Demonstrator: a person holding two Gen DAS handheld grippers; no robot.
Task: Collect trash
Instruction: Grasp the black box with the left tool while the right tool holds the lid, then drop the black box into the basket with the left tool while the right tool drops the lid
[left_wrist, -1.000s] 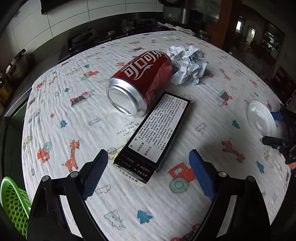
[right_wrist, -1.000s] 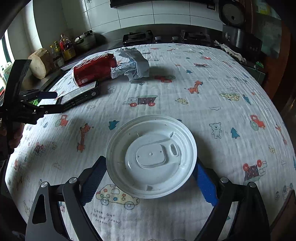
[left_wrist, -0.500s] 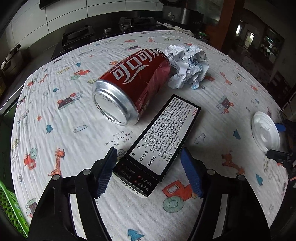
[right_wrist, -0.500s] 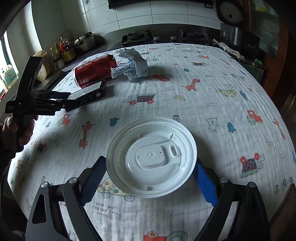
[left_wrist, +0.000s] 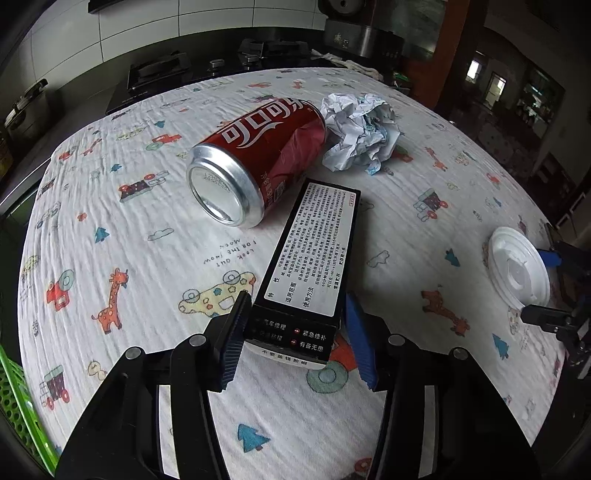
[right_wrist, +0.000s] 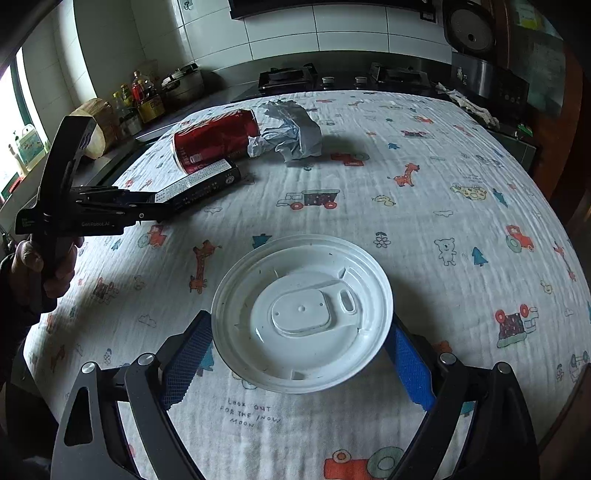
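Left side: the left gripper (left_wrist: 293, 334) is closing its jaws on the near end of the long black rectangular carton with a white printed label (left_wrist: 310, 254). The left blue pad looks to be against the carton's side, while a thin gap shows at the right pad, so contact is not yet complete. The carton lies flat on the white cartoon-print tablecloth (left_wrist: 122, 229), its far end just beside the red aluminium drink can lying on its side (left_wrist: 258, 158). The crumpled ball of white paper (left_wrist: 360, 136) touches the can's far end.

Recommendation: finish the squeeze squarely across the carton's width before lifting (an end grip on a long box invites drooping), and lift clear without nudging the can.

Right side: the right gripper (right_wrist: 297, 349) has fingers wide apart, flanking the round white plastic cup lid (right_wrist: 301, 314). Whether the pads touch its rim cannot be told.
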